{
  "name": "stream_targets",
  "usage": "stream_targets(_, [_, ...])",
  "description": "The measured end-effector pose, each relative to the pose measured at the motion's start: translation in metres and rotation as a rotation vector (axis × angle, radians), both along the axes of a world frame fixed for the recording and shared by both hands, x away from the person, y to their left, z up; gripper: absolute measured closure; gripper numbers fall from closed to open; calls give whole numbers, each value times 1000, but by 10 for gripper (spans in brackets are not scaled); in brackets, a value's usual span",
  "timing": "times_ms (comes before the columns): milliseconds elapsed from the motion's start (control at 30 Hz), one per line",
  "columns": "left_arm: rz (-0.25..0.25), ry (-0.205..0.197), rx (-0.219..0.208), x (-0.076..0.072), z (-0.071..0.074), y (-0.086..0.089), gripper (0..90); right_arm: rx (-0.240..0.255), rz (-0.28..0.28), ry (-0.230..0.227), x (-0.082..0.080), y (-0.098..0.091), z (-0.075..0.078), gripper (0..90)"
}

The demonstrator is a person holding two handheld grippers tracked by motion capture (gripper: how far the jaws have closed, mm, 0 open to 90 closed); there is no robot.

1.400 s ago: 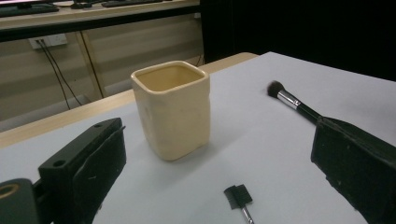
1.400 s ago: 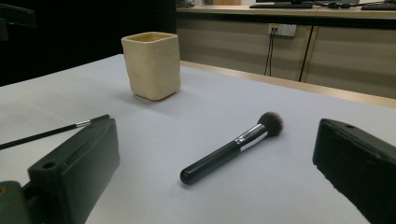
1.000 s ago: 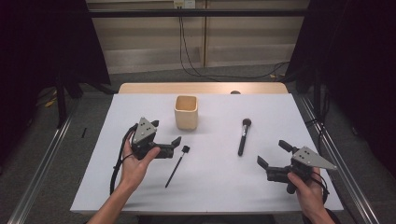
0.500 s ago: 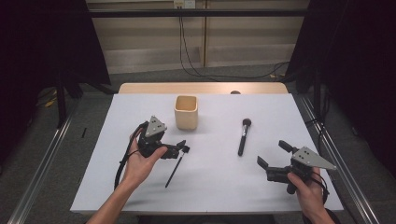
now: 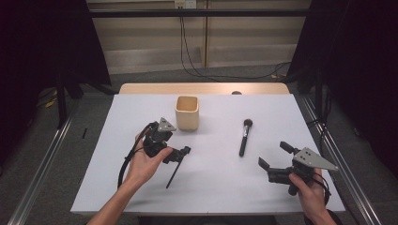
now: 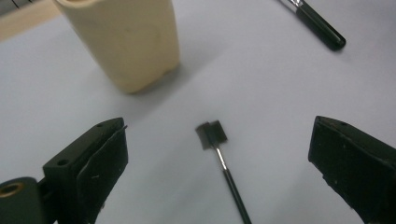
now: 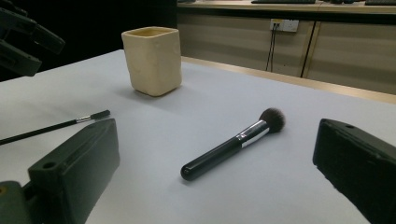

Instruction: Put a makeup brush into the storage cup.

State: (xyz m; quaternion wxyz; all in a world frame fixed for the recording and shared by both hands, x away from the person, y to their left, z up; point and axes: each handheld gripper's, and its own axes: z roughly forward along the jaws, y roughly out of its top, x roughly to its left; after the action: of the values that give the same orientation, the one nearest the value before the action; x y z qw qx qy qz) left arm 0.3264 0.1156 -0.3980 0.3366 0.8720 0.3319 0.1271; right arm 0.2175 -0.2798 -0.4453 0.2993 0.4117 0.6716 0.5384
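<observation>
In the high view, the left gripper point(image 5: 180, 153), matte black with a grey three-cornered plate on top, hovers with its jaws apart over the bristle end of a thin brush point(image 5: 175, 169), a slim black stick that lies on the table point(image 5: 220, 187), a smooth white sheet over a pale wood top whose far edge shows. At about 12 o'clock from that gripper stands a cream cup point(image 5: 187, 113), squarish with rounded corners and a dull glaze. The right gripper point(image 5: 274, 159) is held at roughly 4 o'clock on the table, jaws spread and holding nothing, with a powder brush point(image 5: 244, 137) of glossy black handle, silver ferrule and soft dark tuft at its 11 o'clock. Grey floor, metal rails, dark curtains and beige wall panels with hanging cables surround the table. In the left gripper view, the thin brush point(image 6: 223, 168) shows a flat square tuft and a short metal neck, lying between the two wide-open rubber-faced jaws without touching them; the cup point(image 6: 126, 39) sits at 11 o'clock. In the right gripper view, the powder brush point(image 7: 233, 143) lies between the open jaws, well clear of both, with the cup point(image 7: 152, 59) at 11 o'clock.
</observation>
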Motion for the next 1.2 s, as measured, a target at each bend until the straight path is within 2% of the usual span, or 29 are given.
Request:
stream_targets(67, [-20, 76, 23, 3, -2, -4, 52, -2, 2, 1, 0, 1, 0, 2])
stream_targets(100, [-20, 76, 23, 3, -2, -4, 54, -2, 2, 1, 0, 1, 0, 2])
stream_targets(167, [-25, 132, 68, 6, -7, -8, 51, -1, 6, 1, 0, 1, 0, 1])
stream_targets(233, [-18, 156, 85, 8, -8, -9, 50, -1, 6, 0, 0, 1, 0, 0])
stream_targets(367, [-9, 174, 112, 11, -9, -11, 50, 1, 4, 2, 1, 0, 0, 1])
stream_targets(400, [2, 208, 128, 14, -10, -13, 50, -2, 6, 2, 1, 0, 0, 0])
stream_targets(433, [2, 208, 128, 14, -10, -13, 50, -2, 6, 2, 1, 0, 0, 0])
stream_targets(500, [12, 213, 174, 17, -11, -15, 51, -7, 10, 4, 1, 1, 0, 0])
stream_targets(533, [12, 213, 174, 17, -11, -15, 60, -6, 10, 5, 1, 1, -1, 0])
stream_targets(567, [33, 233, 210, 20, -14, -17, 58, -6, 9, 5, 1, 1, -1, 0])
stream_targets(600, [32, 241, 218, 22, -15, -17, 57, -6, 10, 6, 1, 1, -1, 0])
stream_targets(900, [12, 337, 270, 31, -23, -22, 51, -12, 7, 18, 2, 2, -2, 0])
stream_targets(1033, [9, 340, 284, 32, -26, -26, 55, -18, 5, 26, 2, 2, -2, 0])
stream_targets(1133, [10, 374, 317, 33, -32, -29, 56, -19, 2, 29, 2, 1, -2, 0])
stream_targets(1200, [11, 375, 325, 35, -34, -29, 63, -20, 2, 30, 2, 1, -2, 0])
